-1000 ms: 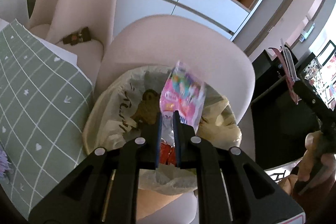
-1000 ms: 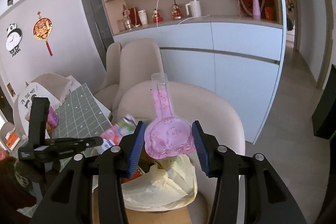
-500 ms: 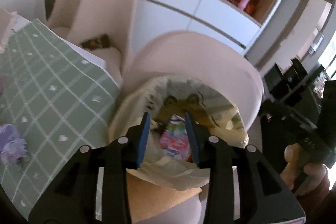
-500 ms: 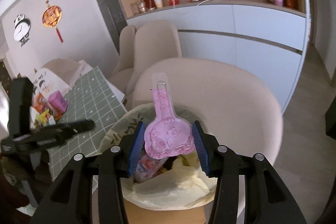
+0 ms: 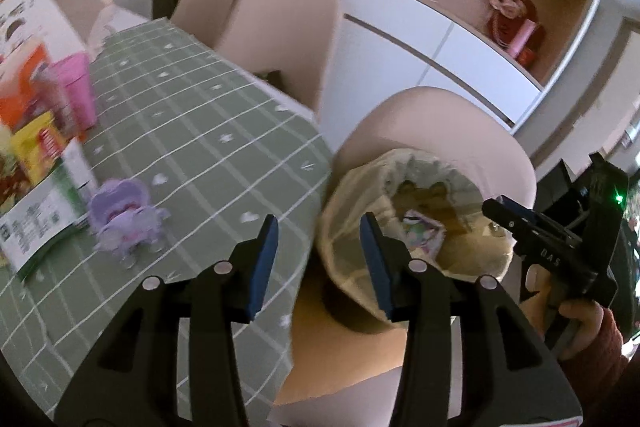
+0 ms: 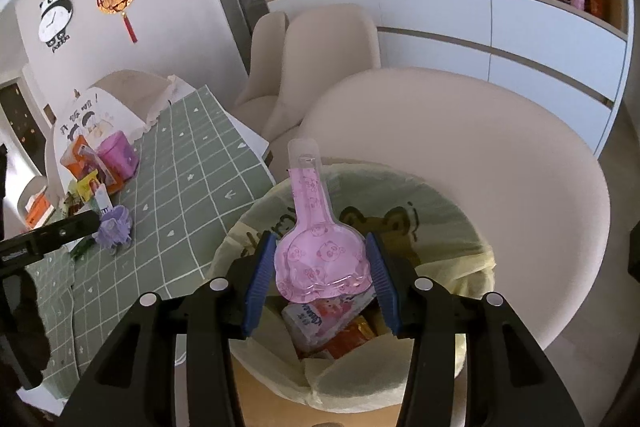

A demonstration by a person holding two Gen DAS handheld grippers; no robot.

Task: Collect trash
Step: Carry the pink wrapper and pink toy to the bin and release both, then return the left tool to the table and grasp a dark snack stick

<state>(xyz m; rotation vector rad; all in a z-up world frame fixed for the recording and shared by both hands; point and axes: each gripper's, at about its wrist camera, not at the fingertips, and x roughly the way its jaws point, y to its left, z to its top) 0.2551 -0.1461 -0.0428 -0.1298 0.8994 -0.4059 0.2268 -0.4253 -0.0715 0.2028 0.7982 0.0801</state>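
A trash bin lined with a pale yellow bag [image 5: 352,227] [image 6: 472,259] stands on a beige chair beside the table. A pink snack packet [image 5: 422,233] [image 6: 324,315] lies inside it. My left gripper [image 5: 318,259] is open and empty, above the table's edge and the bin's left rim. My right gripper [image 6: 320,275] is shut on a pink flask-shaped plastic pouch [image 6: 316,251], held upright right over the bin's opening. It also shows at the right of the left wrist view [image 5: 560,243].
A green checked tablecloth [image 5: 192,155] [image 6: 192,171] covers the table. On it lie a purple toy-like item [image 5: 124,219] [image 6: 114,227], a pink cup [image 5: 76,91] [image 6: 118,155], and several colourful packets and boxes [image 5: 36,147]. Beige chairs [image 6: 328,43] and white cabinets stand behind.
My left gripper let the pink snack packet fall into the bin, opened, and swung left toward the table. My right gripper moved over the bin with the pouch.
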